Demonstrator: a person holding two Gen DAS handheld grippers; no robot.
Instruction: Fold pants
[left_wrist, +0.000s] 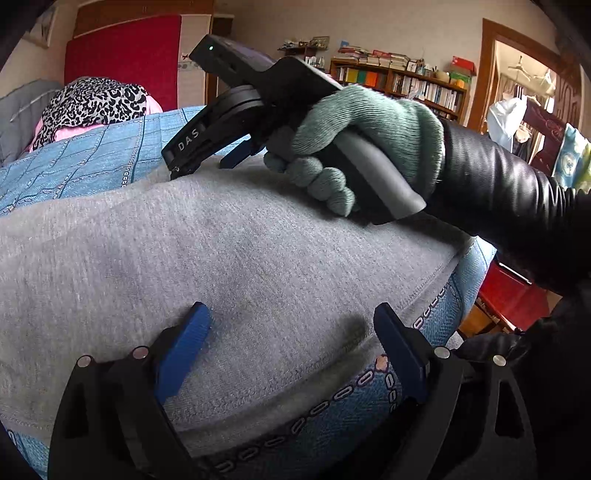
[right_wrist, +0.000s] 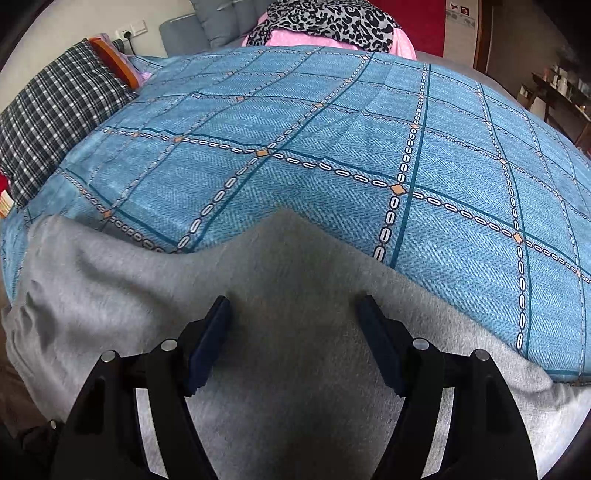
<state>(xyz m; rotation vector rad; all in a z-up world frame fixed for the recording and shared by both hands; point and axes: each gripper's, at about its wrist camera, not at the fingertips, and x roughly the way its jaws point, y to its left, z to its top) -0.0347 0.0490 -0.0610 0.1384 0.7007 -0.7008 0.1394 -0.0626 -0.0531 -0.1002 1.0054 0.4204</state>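
Your grey pants (left_wrist: 229, 240) lie spread over a blue patterned bedspread (left_wrist: 92, 155), filling the lower and middle part of the left wrist view. At the upper left of that frame a leopard-print cloth (left_wrist: 96, 99) sits on pink fabric past the bedspread. At the bottom, your left gripper (left_wrist: 291, 347) hangs over the pants' stitched edge with its blue fingers (left_wrist: 184, 350) spread wide; no cloth is pinched between them. Right of centre, your gloved right hand (left_wrist: 365, 147) grips the handle of the right gripper (left_wrist: 236, 155), whose tips sit low at the far edge of the grey fabric. At the upper right stands a bookshelf (left_wrist: 402, 81).

In the right wrist view, a checked pillow (right_wrist: 55, 122) lies at the upper left. The bedspread (right_wrist: 332, 140) fills the middle and right. The pants (right_wrist: 288, 280) cover the lower frame, one fold rising to a peak at centre. Your right gripper (right_wrist: 293, 328) is spread above the grey cloth, fingers (right_wrist: 210, 339) apart; whether the tips touch the fabric cannot be told.
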